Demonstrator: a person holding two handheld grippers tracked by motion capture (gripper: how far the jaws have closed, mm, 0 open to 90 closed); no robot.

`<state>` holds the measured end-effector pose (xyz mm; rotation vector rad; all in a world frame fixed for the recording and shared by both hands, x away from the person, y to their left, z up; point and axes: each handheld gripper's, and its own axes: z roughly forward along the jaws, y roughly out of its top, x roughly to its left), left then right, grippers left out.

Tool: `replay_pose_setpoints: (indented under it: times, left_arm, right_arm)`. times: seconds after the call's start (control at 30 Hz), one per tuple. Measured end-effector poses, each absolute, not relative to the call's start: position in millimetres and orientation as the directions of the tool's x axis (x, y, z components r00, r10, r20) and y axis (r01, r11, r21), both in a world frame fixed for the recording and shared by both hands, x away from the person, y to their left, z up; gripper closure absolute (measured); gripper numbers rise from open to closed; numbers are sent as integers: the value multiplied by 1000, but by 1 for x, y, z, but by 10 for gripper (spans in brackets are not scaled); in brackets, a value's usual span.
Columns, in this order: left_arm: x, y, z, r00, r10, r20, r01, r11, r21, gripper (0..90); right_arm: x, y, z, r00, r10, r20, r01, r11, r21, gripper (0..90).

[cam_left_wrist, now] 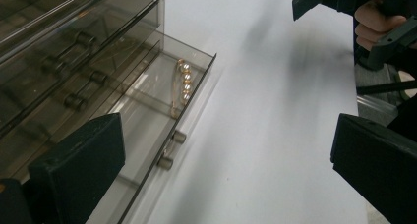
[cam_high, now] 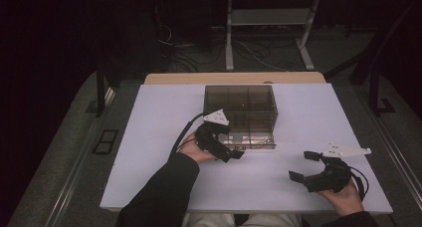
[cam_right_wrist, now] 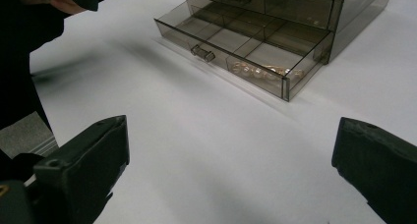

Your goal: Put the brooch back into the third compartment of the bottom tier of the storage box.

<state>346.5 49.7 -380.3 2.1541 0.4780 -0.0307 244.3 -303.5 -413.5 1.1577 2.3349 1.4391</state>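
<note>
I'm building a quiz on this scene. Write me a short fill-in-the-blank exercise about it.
1. The bottom drawer of the smoky clear organiser box is pulled ____.
2. In that drawer lies a string of ____.
3. The jaws of the right gripper stand ____.
4. The left gripper sits at the drawer's ____ edge.

Missing words: open; pearl beads; open; front

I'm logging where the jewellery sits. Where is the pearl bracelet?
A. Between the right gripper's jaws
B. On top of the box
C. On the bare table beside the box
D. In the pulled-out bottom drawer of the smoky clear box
D: the pearl bracelet lies inside the open bottom drawer of the box, near the drawer's front wall, with both grippers empty and open.
</note>
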Motion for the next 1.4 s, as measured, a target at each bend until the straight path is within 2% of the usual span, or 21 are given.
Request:
replay_pose_setpoints:
  times: [0.93, 1.4]
  left_arm:
    - [310, 117, -407, 868, 441, -230, 426, -419, 802, 0]
    - [283, 155, -421, 824, 513, -240, 439, -311, 843, 0]
  right_arm:
    - [245, -302, -414, -685, 687, 244, 532, 241, 812, 4]
    - [245, -300, -415, -688, 684, 243, 534, 251, 808, 4]
